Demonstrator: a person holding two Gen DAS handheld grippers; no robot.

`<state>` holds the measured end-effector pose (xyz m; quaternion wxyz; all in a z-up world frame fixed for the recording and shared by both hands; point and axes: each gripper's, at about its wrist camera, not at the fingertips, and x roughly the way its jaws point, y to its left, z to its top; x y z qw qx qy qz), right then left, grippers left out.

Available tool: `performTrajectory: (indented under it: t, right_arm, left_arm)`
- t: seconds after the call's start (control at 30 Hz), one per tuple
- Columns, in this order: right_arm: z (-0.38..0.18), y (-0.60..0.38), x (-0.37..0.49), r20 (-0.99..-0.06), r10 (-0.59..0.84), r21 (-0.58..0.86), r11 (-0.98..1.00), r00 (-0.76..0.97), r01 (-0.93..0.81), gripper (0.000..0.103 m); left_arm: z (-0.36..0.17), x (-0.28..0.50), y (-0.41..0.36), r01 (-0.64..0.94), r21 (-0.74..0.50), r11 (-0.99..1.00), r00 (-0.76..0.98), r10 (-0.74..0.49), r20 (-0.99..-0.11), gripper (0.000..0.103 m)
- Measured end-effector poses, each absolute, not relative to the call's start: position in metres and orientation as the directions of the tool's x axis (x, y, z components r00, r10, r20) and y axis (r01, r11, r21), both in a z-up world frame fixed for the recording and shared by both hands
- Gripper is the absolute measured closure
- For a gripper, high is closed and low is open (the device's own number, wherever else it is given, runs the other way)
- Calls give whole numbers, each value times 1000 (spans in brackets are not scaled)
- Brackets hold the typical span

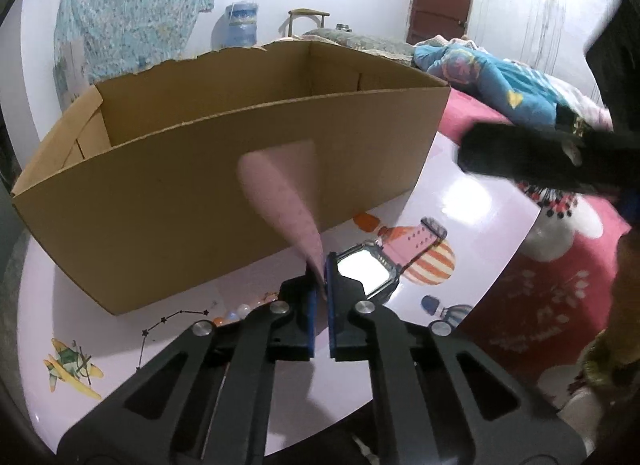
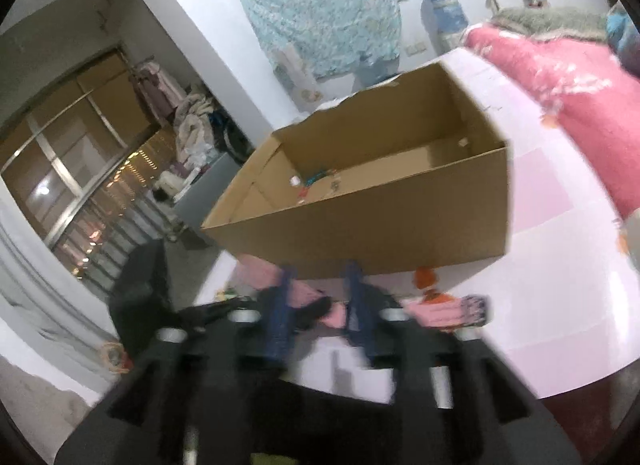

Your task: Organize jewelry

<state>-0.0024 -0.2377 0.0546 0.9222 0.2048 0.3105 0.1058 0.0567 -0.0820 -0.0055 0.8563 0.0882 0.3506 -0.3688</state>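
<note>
The left tool (image 1: 321, 285) is clamped on the lower edge of a pink cloth (image 1: 280, 189), which stands up from its blue pads in front of the box (image 1: 160, 193). Just past its tip a small mirror (image 1: 364, 273) lies on the desk (image 1: 480, 217). The right tool (image 2: 320, 285) is blurred, its jaws partly apart with nothing pressed between them. A few small bright pieces (image 2: 316, 181) lie inside the box.
</note>
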Motion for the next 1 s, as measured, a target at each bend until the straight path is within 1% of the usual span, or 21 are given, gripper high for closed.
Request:
performTrajectory:
  t: [0.1,0.13,0.2,0.27,0.37,0.53,0.57,0.63,0.67,0.73,0.8,0.83,1.0]
  right_arm:
    - [42,-232,-8,-576,254,318,945,777,-74,39]
    - [35,-228,-7,-599,233,271,959,766,-79,38]
    - [20,-220,-4,-635,205,201,975,745,-96,38]
    - [9,-212,0,-649,192,158,981,736,-116,38]
    - [-2,-205,5,-633,176,111,984,753,-138,38]
    - [-5,-207,13,-596,190,121,982,780,-147,38]
    - [-7,-208,15,-590,188,121,982,785,-145,39]
    - [-8,-208,18,-590,196,130,981,783,-147,49]
    - [-9,-209,19,-591,199,138,980,782,-145,50]
    - [-12,-214,20,-593,204,164,978,779,-131,58]
    - [-14,-218,21,-593,208,199,974,777,-109,63]
    - [-14,-221,22,-591,218,225,969,777,-102,65]
    - [-16,-236,14,-559,245,320,945,792,-67,66]
  left_arm:
    - [1,67,-81,682,-189,707,435,-599,-672,101]
    - [3,70,-81,680,-207,704,423,-607,-673,101]
    - [9,75,-83,680,-241,693,398,-624,-672,101]
    - [17,78,-87,687,-263,678,375,-640,-671,101]
    - [26,82,-91,692,-302,655,331,-661,-674,101]
    - [34,89,-104,686,-378,621,249,-690,-679,101]
    - [35,89,-107,683,-390,617,237,-692,-681,101]
    - [33,89,-112,678,-408,611,218,-697,-683,101]
    - [32,90,-115,672,-428,604,202,-706,-679,101]
    - [29,91,-116,666,-456,591,178,-719,-672,101]
    - [27,92,-120,660,-473,584,166,-727,-666,101]
    - [27,92,-121,660,-475,582,163,-729,-665,101]
    - [30,91,-128,665,-497,557,157,-756,-636,100]
